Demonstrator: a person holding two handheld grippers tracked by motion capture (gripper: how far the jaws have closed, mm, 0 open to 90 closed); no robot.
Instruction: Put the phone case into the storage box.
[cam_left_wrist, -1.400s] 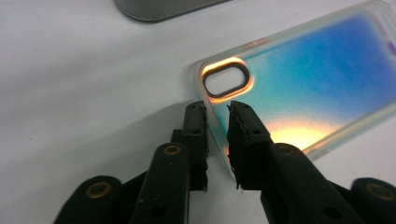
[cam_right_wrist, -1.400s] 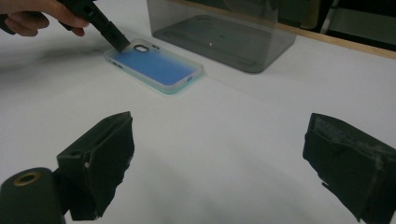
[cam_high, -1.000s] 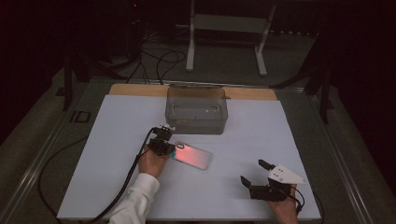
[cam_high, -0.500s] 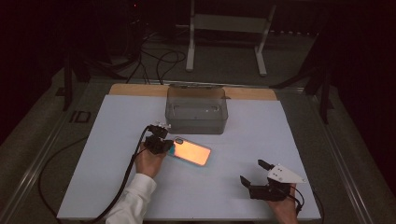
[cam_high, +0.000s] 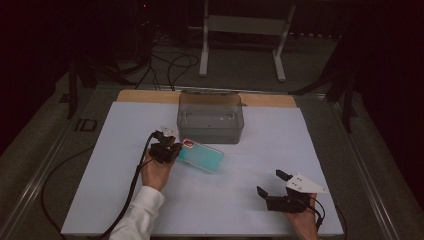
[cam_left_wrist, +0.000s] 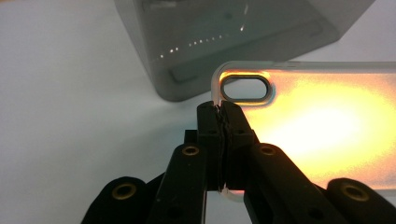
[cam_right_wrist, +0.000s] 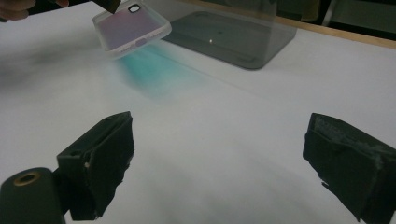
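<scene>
A translucent phone case (cam_high: 202, 156) with a camera cutout hangs tilted just above the white table, in front of a smoky clear box (cam_high: 210, 117). My left gripper (cam_high: 167, 148) is shut on the case's rim beside the cutout; in the left gripper view the pads (cam_left_wrist: 219, 112) pinch the edge of the glowing orange case (cam_left_wrist: 317, 126), with the box (cam_left_wrist: 224, 37) behind. My right gripper (cam_high: 270, 183) rests open near the front right with nothing between its fingers (cam_right_wrist: 219, 158). From there the case (cam_right_wrist: 130, 25) looks lilac and casts a teal tint on the table.
The white sheet (cam_high: 225, 210) covers the table, with a wooden strip (cam_high: 145, 96) along its far edge. A black cable (cam_high: 135, 175) trails from the left gripper toward the front. A metal stand (cam_high: 240, 45) and loose cables lie on the floor beyond.
The left gripper has lifted the case off the table and slightly toward the box. The case's sheen went from red through orange to teal. The right gripper stayed still.
</scene>
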